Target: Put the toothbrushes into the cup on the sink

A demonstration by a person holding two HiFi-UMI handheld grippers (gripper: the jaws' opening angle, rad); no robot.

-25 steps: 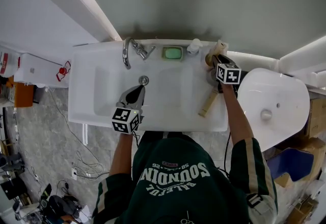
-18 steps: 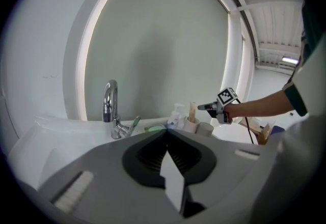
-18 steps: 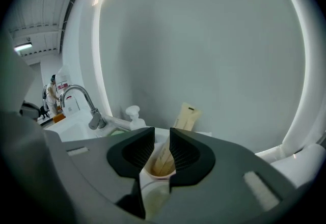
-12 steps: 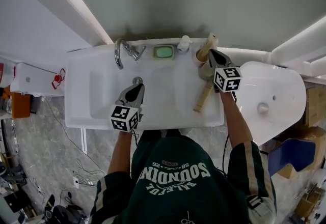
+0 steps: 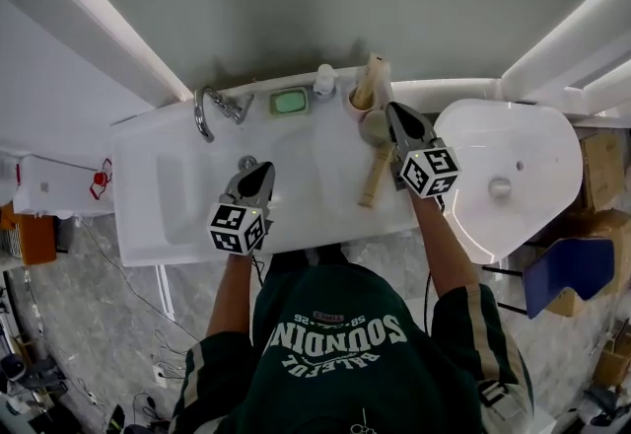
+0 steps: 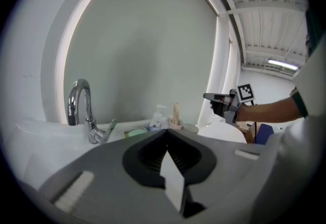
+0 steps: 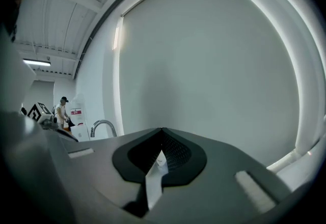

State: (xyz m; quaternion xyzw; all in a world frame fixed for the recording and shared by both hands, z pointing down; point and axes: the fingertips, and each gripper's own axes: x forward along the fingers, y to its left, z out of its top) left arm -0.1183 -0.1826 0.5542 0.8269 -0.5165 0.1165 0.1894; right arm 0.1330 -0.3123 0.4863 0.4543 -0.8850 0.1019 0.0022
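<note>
A bamboo toothbrush (image 5: 374,77) stands in the cup (image 5: 359,99) at the back right of the white sink (image 5: 158,195). A second bamboo toothbrush (image 5: 375,176) lies on the sink's right rim, beside a second, empty cup (image 5: 374,127). My right gripper (image 5: 392,108) hovers just right of the cups; its jaws have just closed and are shut on nothing, and in the right gripper view it (image 7: 162,129) faces the bare wall. My left gripper (image 5: 262,168) hangs shut and empty over the basin, its view (image 6: 167,130) aimed at the cup (image 6: 177,125).
A chrome faucet (image 5: 207,111), a green soap dish (image 5: 289,103) and a small pump bottle (image 5: 323,79) line the sink's back edge. A white oval toilet (image 5: 503,166) stands close on the right. Boxes and a blue seat (image 5: 557,274) sit on the floor.
The right gripper has let go of the toothbrush, which now stands in the cup, then closed and lifted back from it. The left gripper has drifted a little forward over the basin.
</note>
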